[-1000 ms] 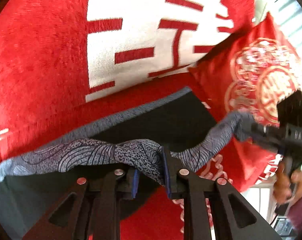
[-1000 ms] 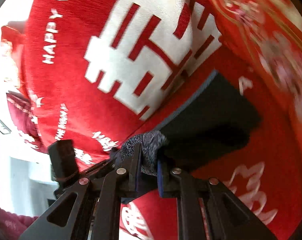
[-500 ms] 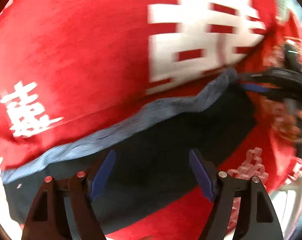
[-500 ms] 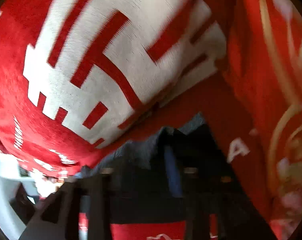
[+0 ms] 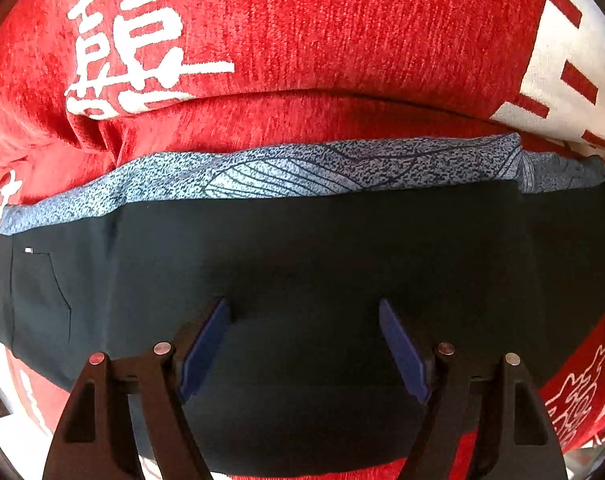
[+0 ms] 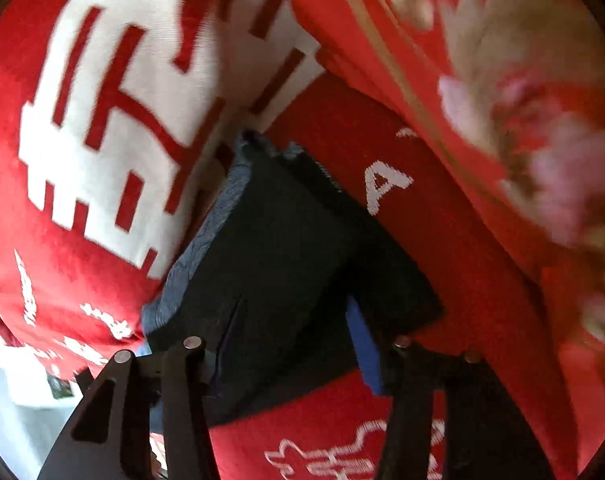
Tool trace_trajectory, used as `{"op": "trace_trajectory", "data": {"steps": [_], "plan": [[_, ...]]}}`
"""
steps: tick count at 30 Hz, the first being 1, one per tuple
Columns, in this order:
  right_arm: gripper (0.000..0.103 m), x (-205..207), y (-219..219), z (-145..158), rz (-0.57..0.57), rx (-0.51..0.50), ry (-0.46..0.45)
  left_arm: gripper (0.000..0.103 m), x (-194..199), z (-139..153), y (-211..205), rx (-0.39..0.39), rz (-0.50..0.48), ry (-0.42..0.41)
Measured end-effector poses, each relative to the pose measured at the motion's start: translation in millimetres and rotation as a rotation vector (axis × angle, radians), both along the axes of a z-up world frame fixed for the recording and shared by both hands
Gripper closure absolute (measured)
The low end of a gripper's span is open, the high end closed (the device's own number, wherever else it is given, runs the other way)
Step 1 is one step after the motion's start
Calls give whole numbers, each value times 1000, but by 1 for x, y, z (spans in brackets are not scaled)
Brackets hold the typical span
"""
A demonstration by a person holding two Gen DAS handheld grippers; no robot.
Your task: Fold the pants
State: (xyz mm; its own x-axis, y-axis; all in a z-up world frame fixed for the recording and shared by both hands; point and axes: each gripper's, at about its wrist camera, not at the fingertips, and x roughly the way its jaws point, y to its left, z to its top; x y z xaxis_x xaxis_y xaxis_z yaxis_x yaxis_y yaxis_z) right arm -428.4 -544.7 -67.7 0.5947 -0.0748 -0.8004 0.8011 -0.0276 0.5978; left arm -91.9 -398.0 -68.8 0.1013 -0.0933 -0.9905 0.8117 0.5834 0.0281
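The folded pants [image 5: 302,264] lie crosswise directly under the open, empty left tongs [image 5: 302,344], with the right tongs [image 6: 286,344] likewise open over their end

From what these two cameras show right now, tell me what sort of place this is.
Probably a home living room or bedroom, on a sofa or bed. The dark pants lie on a red plush cover woven with white Chinese characters, and a red embroidered cushion sits beside them. Both grippers are open.
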Motion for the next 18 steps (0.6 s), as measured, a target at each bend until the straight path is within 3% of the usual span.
{"op": "trace_trajectory", "data": {"steps": [2,4,7,9,10,12,14,16,18], "plan": [[96,3,-5,2,6,-7,6,25,0,1,-1,10,-2,0],[96,2,-3,20,26,-54,5,25,-1,7,-4,13,-9,0],[96,2,13,47,95,-139,80,25,0,8,0,26,-18,-9],[94,-4,19,33,123,-94,132,19,2,4,7,5,2,-10],[93,-7,17,15,140,-45,153,9,3,1,9,9,12,-28],[91,-14,13,2,131,-24,109,9,8,2,12,11,30,-6],[83,-13,18,15,127,-42,153,9,11,7,13,35,31,8],[81,-17,28,33,91,-77,224,9,13,21,11,13,15,-11],[80,-11,34,61,112,-168,202,9,15,35,4,-25,3,-35]]}}
